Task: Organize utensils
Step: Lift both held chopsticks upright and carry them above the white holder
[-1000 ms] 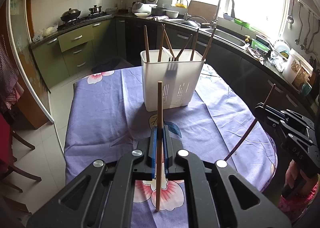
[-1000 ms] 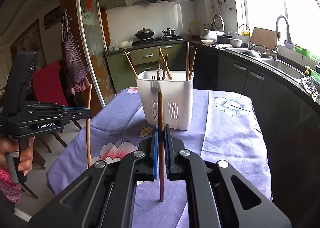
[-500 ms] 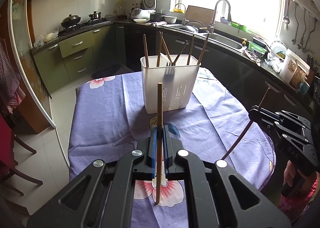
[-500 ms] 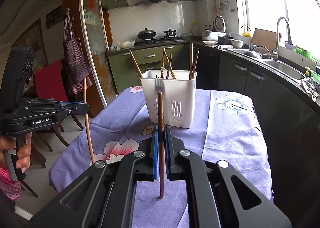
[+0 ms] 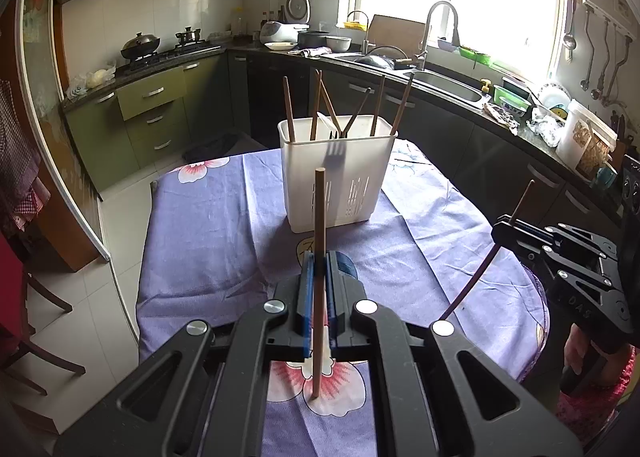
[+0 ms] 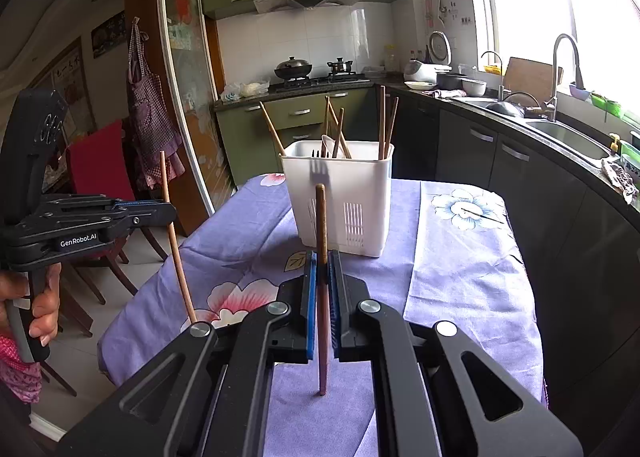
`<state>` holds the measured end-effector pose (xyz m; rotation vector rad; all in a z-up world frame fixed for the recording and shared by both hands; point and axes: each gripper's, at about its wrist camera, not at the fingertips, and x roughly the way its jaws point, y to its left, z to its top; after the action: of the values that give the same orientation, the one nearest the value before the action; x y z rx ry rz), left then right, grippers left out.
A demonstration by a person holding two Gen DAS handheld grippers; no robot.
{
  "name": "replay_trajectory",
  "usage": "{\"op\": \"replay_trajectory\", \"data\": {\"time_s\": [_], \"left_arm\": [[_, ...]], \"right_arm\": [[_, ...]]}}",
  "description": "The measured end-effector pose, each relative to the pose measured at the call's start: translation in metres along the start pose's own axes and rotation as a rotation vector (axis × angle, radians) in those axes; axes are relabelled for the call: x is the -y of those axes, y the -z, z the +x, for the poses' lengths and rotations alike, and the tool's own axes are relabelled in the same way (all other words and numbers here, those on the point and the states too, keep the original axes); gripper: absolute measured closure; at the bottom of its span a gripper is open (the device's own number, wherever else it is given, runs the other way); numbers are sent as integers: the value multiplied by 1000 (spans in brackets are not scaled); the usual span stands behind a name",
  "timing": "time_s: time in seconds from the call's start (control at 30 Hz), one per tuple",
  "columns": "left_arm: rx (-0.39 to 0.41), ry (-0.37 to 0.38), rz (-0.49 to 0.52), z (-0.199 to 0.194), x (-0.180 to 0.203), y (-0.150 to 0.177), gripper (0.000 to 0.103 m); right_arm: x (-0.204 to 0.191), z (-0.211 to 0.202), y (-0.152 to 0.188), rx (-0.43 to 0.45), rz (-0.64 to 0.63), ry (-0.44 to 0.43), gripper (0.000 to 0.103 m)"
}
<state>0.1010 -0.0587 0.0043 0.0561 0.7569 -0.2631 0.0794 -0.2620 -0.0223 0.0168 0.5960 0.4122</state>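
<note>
Your left claw (image 5: 318, 269) is pinching a light brown chopstick (image 5: 319, 257) upright between its blue pads, above the purple flowered cloth (image 5: 208, 241) on the bench. Ahead, mid-bench, stands the white utensil holder (image 5: 336, 181), with several chopsticks and a fork in it. Your right claw (image 6: 322, 269) is clamped on a darker chopstick (image 6: 321, 257), also upright.

Could not see the lower ends of the utensils inside the white holder (image 5: 340, 181), hidden by its wall. Saw only part of the hand (image 6: 40, 309) on the left gripper (image 6: 170, 213), cut off by the frame edge.
</note>
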Motion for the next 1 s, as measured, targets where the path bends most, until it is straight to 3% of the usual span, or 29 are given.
{"op": "replay_trajectory", "data": {"time_s": [1.0], "left_arm": [[34,4,8,-8,1,-11,97]], "right_arm": [[-11,-2,-12,10,-29,-26,96]]}}
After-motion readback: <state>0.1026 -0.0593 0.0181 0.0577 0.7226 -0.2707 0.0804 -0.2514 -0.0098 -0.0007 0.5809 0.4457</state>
